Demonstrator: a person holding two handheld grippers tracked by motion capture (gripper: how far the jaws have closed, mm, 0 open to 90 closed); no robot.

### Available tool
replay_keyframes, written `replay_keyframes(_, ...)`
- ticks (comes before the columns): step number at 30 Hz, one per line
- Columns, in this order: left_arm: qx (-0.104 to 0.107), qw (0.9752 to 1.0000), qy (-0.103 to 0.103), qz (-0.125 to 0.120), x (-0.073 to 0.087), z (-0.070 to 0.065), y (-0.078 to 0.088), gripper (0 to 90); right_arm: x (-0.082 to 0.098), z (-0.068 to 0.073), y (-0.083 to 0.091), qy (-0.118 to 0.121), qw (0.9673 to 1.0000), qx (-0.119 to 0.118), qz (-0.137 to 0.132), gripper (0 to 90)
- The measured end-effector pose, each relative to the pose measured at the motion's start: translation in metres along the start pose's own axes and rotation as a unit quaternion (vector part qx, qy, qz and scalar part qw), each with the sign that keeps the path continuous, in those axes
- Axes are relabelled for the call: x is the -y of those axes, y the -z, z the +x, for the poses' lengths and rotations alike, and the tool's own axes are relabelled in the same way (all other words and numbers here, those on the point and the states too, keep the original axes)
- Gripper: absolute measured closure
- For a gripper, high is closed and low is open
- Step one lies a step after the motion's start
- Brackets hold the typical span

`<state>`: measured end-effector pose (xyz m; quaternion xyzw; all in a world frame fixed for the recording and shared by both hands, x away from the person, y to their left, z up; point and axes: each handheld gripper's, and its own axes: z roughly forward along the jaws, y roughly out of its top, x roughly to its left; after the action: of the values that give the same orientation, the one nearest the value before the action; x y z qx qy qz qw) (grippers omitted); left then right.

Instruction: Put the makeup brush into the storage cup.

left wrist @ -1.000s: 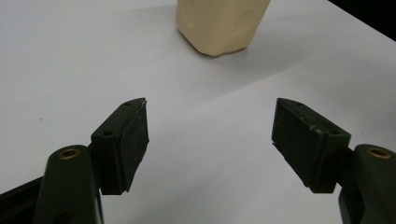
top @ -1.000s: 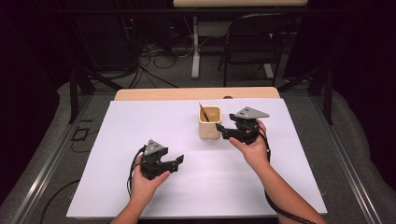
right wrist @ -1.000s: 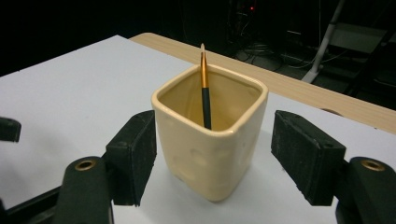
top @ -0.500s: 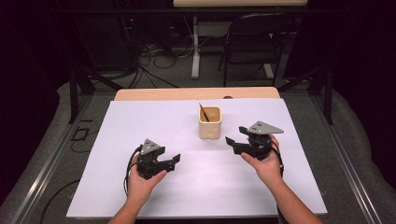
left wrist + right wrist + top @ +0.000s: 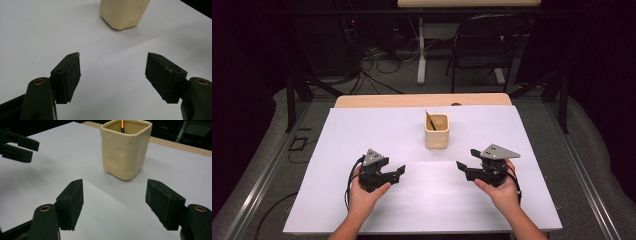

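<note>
Your left gripper (image 5: 398, 173) and right gripper (image 5: 460, 166) rest with jaws spread, empty. The cup (image 5: 436, 131) holding a pencil (image 5: 430, 119) stands beyond both fingertips. Likely paused; no next grasp suggests itself.

Your left tool (image 5: 398, 173) and right tool (image 5: 462, 166) hang low, jaws spread wide and empty, pointing toward each other.

We see a cream-yellow cup (image 5: 436, 132) with round dimples like cheese holes, an orange-and-black pencil (image 5: 430, 120) in it, white table cover (image 5: 362, 130) over a tan wood edge, black grippers, left (image 5: 398, 174) and right (image 5: 462, 167), with grey top plates.
</note>
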<state>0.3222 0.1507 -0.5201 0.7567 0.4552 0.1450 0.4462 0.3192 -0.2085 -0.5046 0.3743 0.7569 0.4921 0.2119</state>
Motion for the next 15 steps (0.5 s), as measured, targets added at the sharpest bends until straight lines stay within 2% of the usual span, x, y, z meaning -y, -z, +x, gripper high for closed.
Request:
replay_keyframes(6,-0.004,1.0000,0.000,0.002,0.001,0.001,0.001,28.5,0.012,0.004,0.005,0.011,0.9997,-0.001,0.020,30.5)
replay_keyframes(15,-0.007,1.0000,-0.002,0.004,0.004,0.003,0.003,28.6,0.029,0.005,0.004,0.000,0.9992,-0.015,0.038,30.8)
